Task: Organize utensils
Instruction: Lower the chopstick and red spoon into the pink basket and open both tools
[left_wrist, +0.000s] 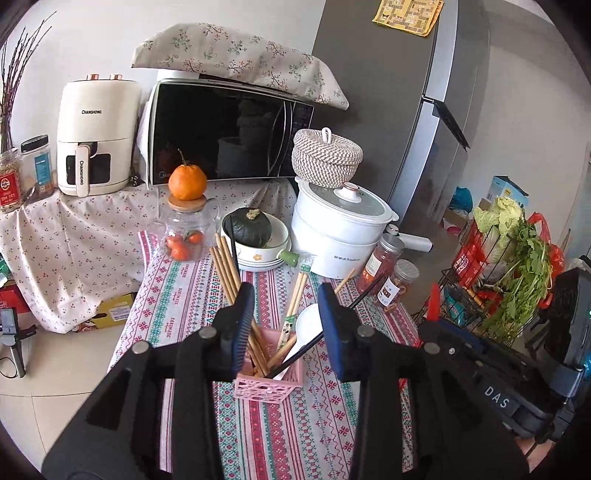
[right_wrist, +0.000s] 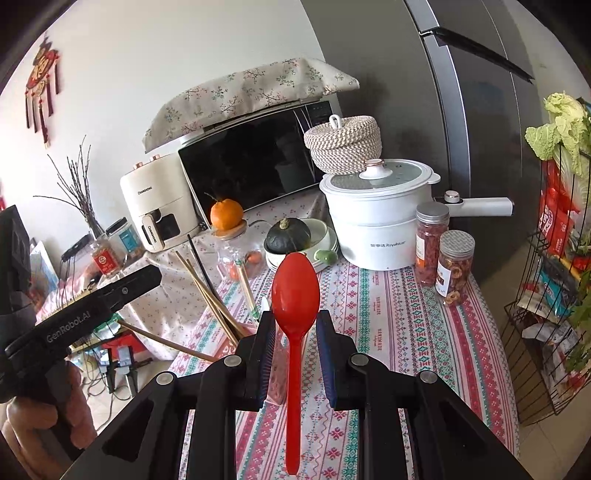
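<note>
Right gripper (right_wrist: 295, 354): jaws look parted beside red spoon (right_wrist: 295, 291), grip uncertain | left gripper (left_wrist: 286, 325): jaws released over pink basket (left_wrist: 269, 384) | advice: lower spoon handle-first, clear of chopsticks (left_wrist: 229, 273).

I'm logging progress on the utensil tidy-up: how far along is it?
Mostly done: the pink basket already holds wooden chopsticks, a white spoon and black chopsticks. In hand: a red spoon sits between the right gripper's fingers, though contact isn't clear. The left gripper is open beside the basket. Left: putting the red spoon in the basket.
</note>
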